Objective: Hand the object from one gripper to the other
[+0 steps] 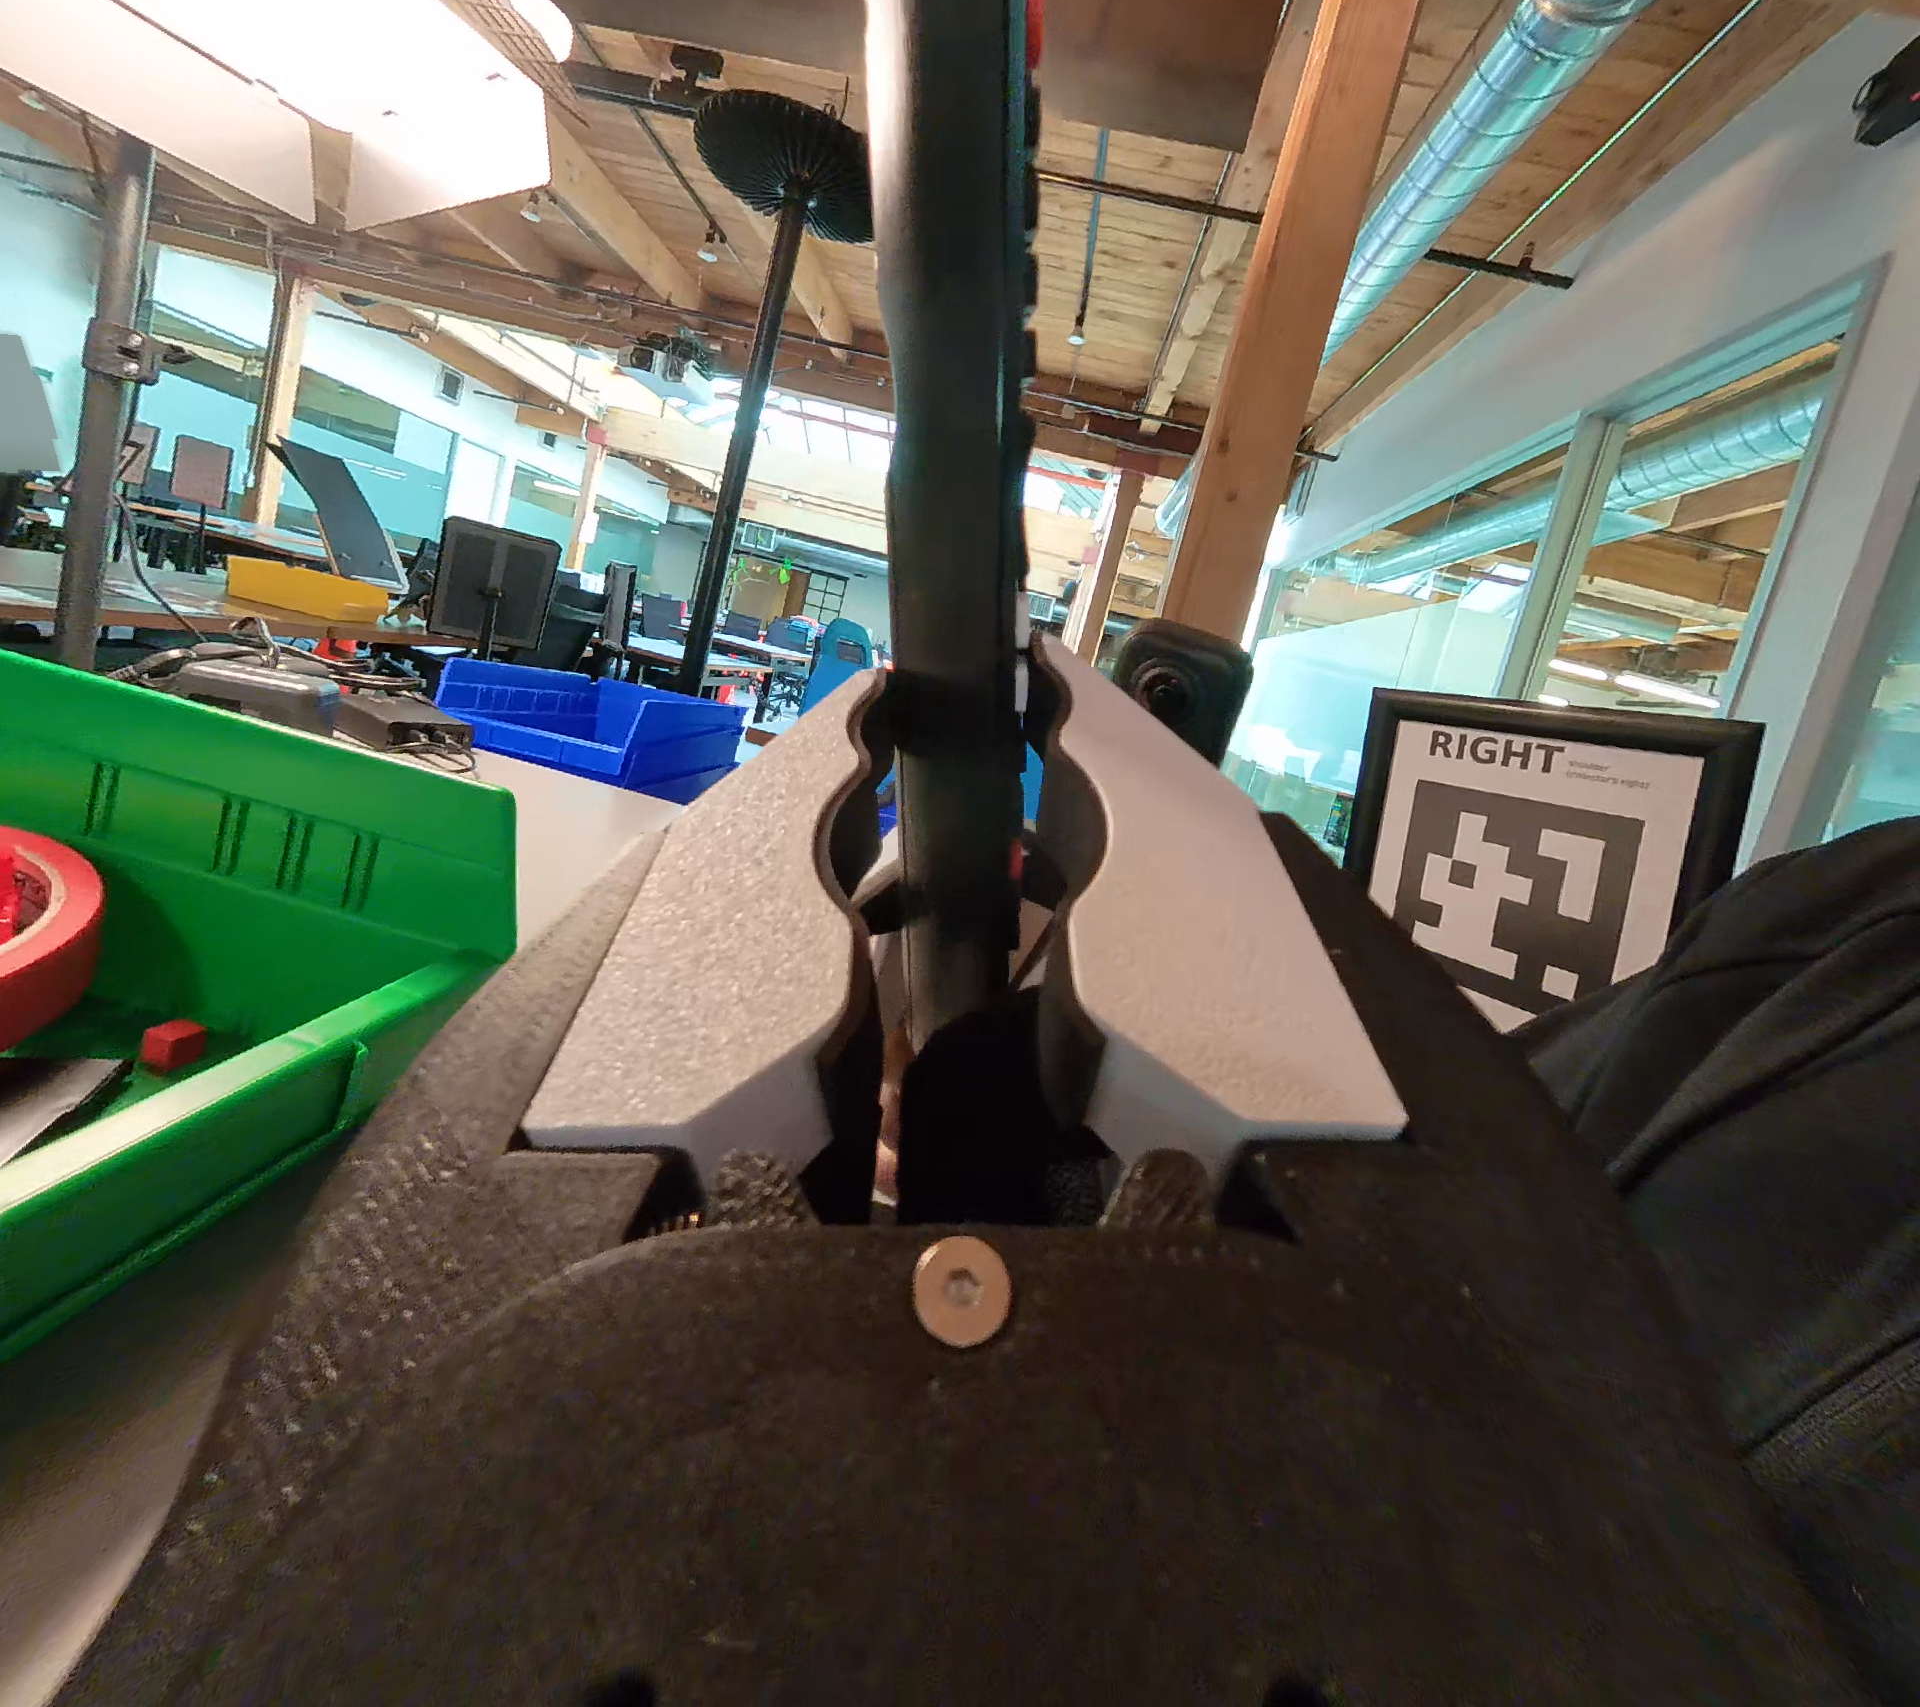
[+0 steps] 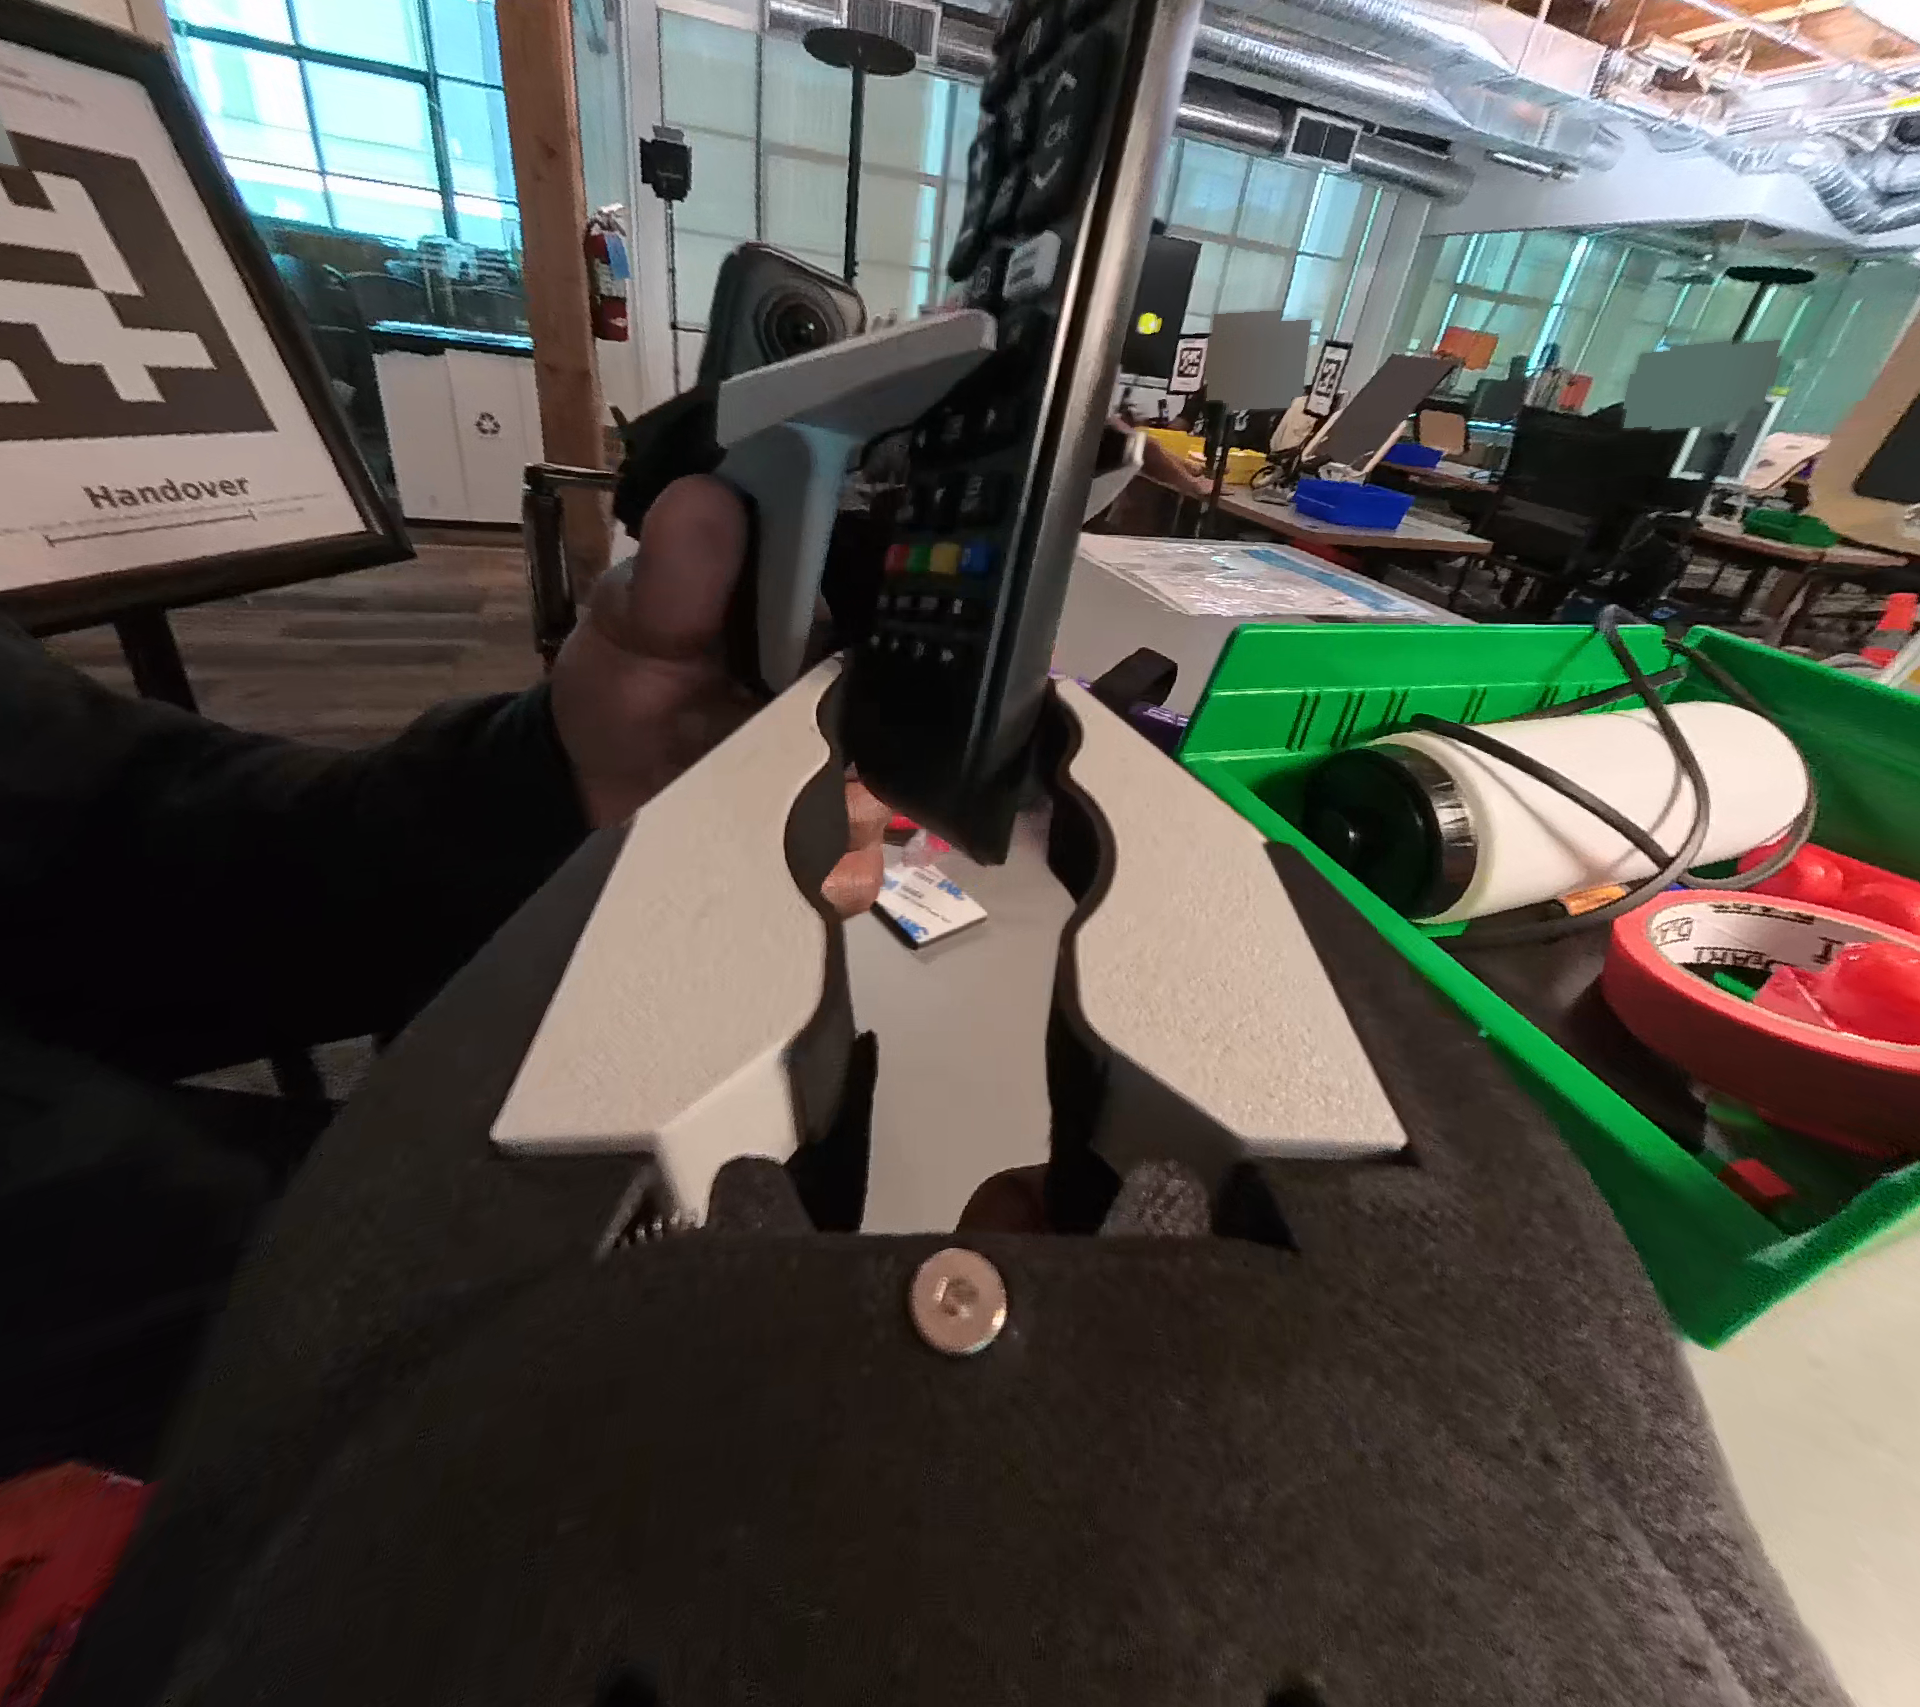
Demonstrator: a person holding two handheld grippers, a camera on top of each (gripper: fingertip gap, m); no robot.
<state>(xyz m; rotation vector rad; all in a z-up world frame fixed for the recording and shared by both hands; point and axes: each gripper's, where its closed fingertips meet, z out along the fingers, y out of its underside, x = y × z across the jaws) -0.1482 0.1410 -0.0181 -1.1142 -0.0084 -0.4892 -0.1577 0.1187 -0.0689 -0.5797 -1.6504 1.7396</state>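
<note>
A black remote control point(image 1: 951, 286) stands upright in my left gripper point(image 1: 961, 691), which is shut on its lower part across its thickness. In the right wrist view the remote point(image 2: 1049, 203) shows its button face, and the left gripper point(image 2: 1049, 400), held by a hand point(image 2: 665, 618), clamps it from the left at mid-height. My right gripper point(image 2: 951, 722) sits below, with its fingertips closed against both sides of the remote's bottom end. The remote's top runs out of the right wrist view.
A green bin point(image 2: 1455, 961) at the right holds a white bottle point(image 2: 1600, 805), a cable and a red tape roll point(image 2: 1766, 982); it also shows in the left wrist view point(image 1: 260, 878). Framed marker signs point(image 1: 1538, 857) point(image 2: 156, 307) and a small camera point(image 2: 790, 317) stand behind. A small pad point(image 2: 930, 914) lies on the table. My right fingertips sit around 5 cm from my left ones.
</note>
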